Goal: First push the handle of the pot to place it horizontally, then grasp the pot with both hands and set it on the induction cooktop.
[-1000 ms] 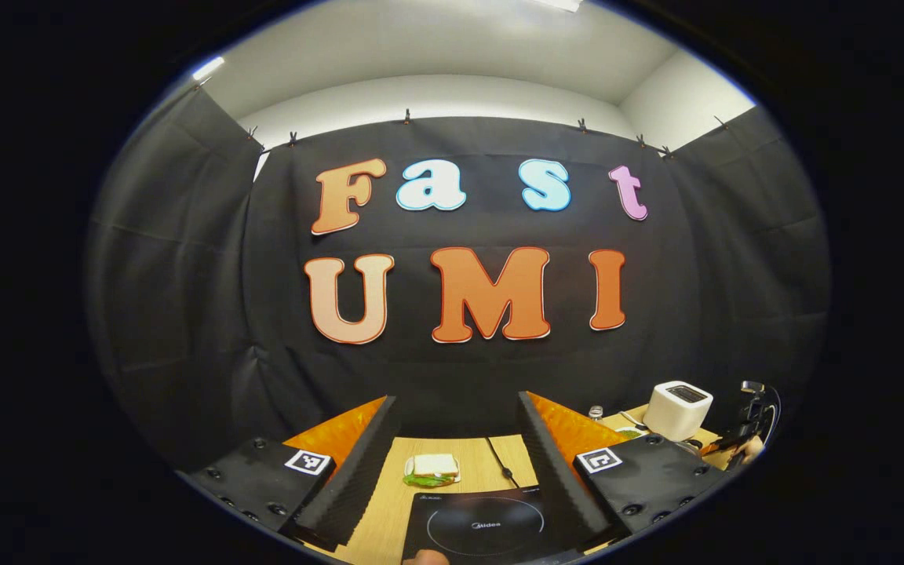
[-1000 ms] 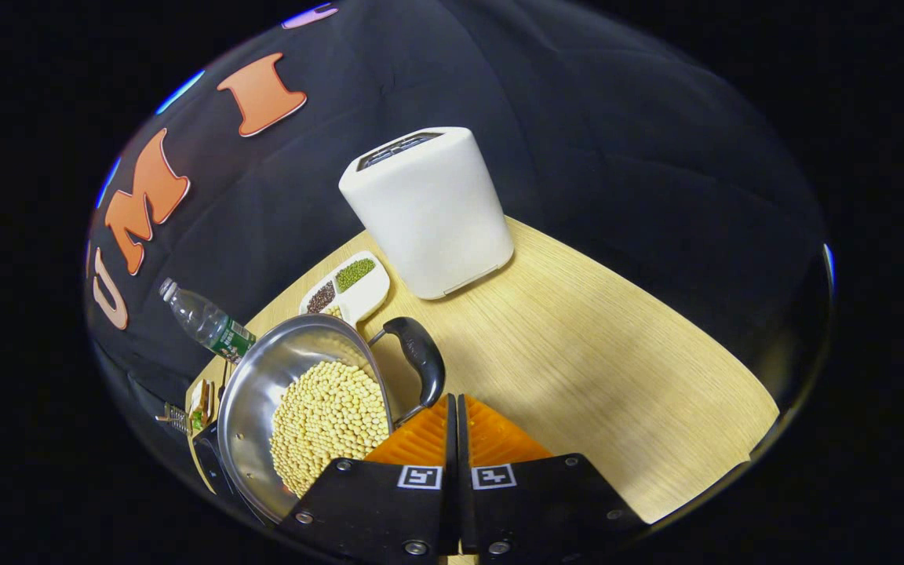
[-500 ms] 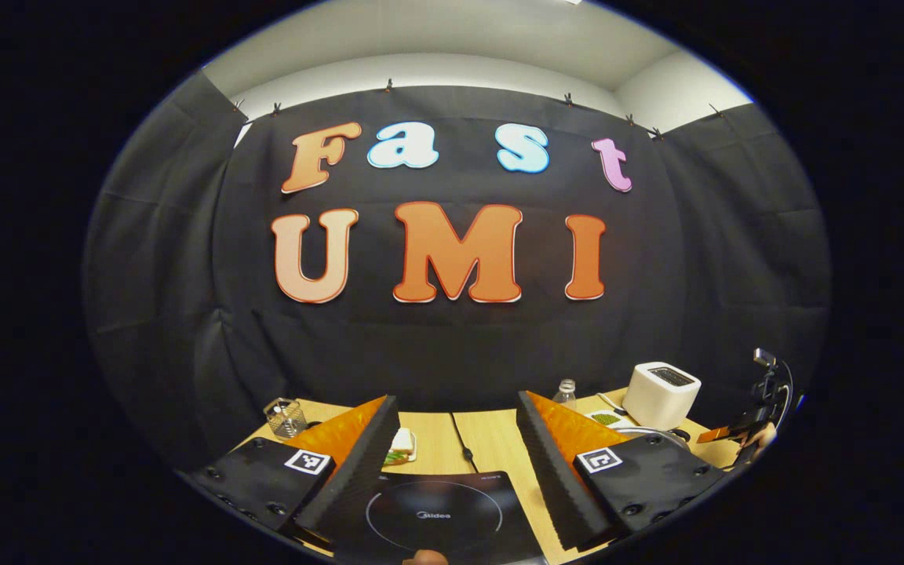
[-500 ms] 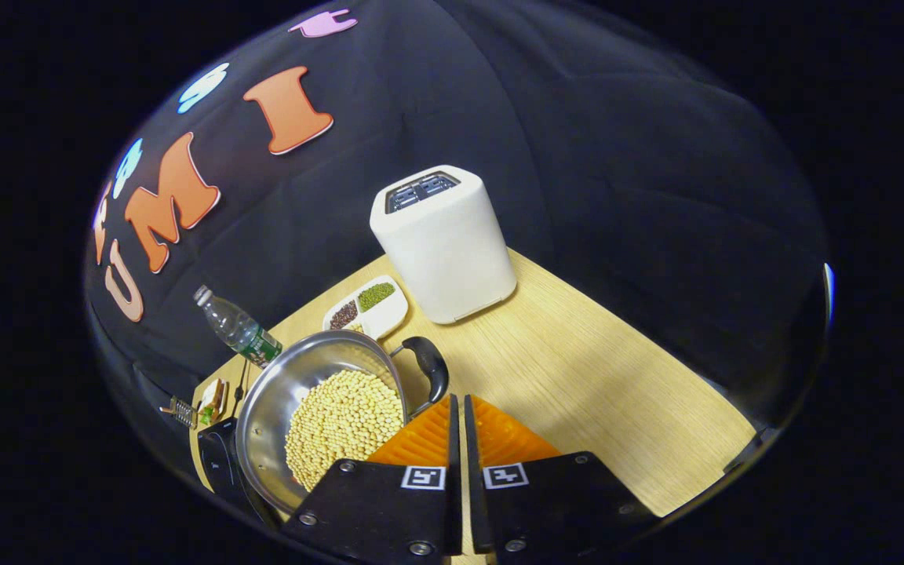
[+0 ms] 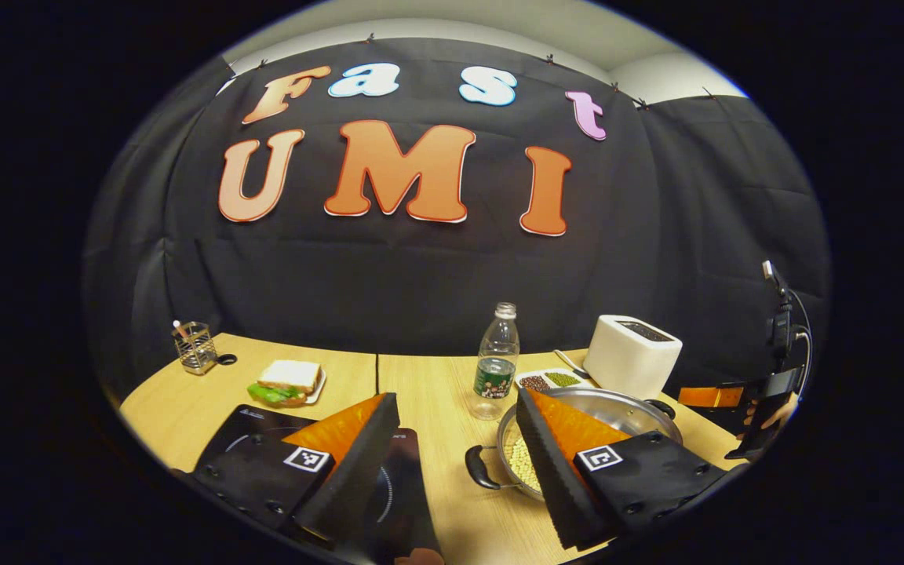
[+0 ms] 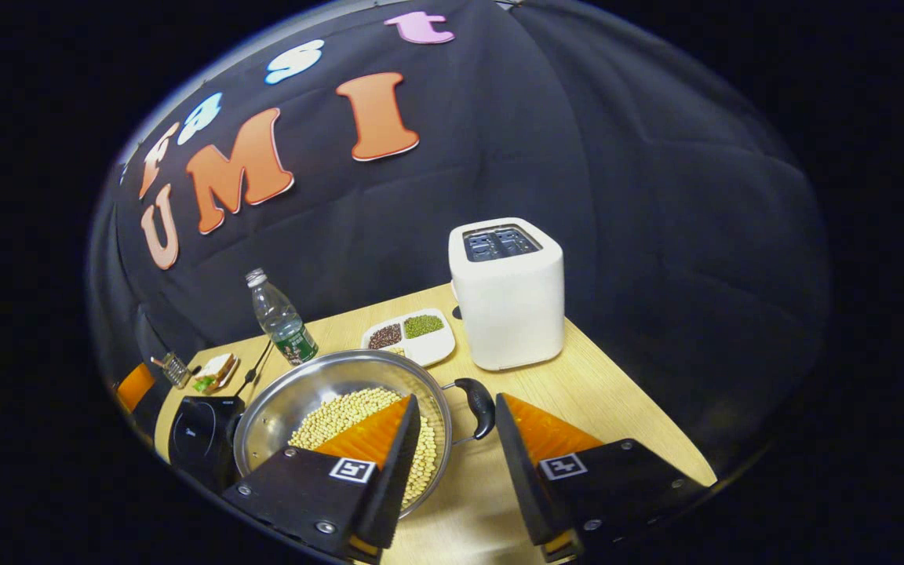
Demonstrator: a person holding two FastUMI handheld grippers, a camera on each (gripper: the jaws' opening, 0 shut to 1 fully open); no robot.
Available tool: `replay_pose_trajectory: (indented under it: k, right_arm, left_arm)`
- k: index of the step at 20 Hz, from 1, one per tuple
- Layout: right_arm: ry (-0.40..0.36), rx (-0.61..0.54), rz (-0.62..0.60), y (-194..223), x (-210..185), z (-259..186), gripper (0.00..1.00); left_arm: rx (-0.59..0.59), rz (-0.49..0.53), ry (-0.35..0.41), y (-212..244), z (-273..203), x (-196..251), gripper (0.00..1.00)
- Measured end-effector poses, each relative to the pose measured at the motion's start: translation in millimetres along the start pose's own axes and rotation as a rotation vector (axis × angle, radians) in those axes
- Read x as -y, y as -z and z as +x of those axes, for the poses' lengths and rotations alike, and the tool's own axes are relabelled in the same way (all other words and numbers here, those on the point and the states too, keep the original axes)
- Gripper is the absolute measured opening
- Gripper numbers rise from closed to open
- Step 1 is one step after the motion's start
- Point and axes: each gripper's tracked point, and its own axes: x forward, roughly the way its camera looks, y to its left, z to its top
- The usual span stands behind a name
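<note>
Steel pot [image 6: 318, 392] full of pale beans [image 6: 342, 412] sits on the light wood table [image 6: 601, 408], just to the right of the black induction cooktop [image 6: 197, 428] as the right gripper view has it — not on the cooktop, though I can't tell if the two actually touch. It has two black side handles: the right one [image 6: 479, 406] shows in the right gripper view, pointing toward the white toaster [image 6: 508, 294], and the left one [image 5: 479, 471] shows in the left gripper view, sticking out toward the cooktop [image 5: 244, 431].

Right gripper [image 6: 452, 408] has its jaws spread wide, holding nothing. From its camera one finger hangs over the beans inside the pot and the other is out over bare table, with the right handle lying in the gap between them at about tip height; can't tell if anything is touching.

Left gripper [image 5: 456, 404] is wide open too, nothing held. One finger sits in front of the cooktop, the other in front of the pot [image 5: 632, 408], and the pot's left handle lies in the gap.

Behind the pot: a water bottle [image 6: 281, 320] standing upright, a white divided dish [image 6: 413, 339] with dark and green beans, then the toaster. Farther left there's a sandwich on a plate [image 5: 286, 380] and a small wire holder [image 5: 195, 347] — both well apart from the pot.
</note>
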Motion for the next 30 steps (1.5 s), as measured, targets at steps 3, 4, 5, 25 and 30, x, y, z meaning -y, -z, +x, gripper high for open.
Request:
replay_pose_trajectory:
  k: [3,4,5,25,30]
  right_arm:
    - [0.028,-0.022,-0.029,6,4,17,0.83]
    - [0.028,-0.03,-0.029,8,4,22,0.86]
    - [0.027,-0.039,-0.029,9,3,26,0.92]
    - [0.067,-0.23,-0.039,53,7,66,0.62]
    - [0.069,-0.24,0.037,50,-1,38,0.55]
  left_arm:
    - [-0.036,0.006,0.025,24,21,22,0.99]
    - [-0.077,-0.001,0.035,36,29,29,0.99]
    - [-0.109,-0.001,0.037,47,36,32,0.99]
    - [-0.506,-0.083,-0.021,158,87,24,0.69]
    - [-0.467,-0.063,-0.02,125,73,18,0.65]
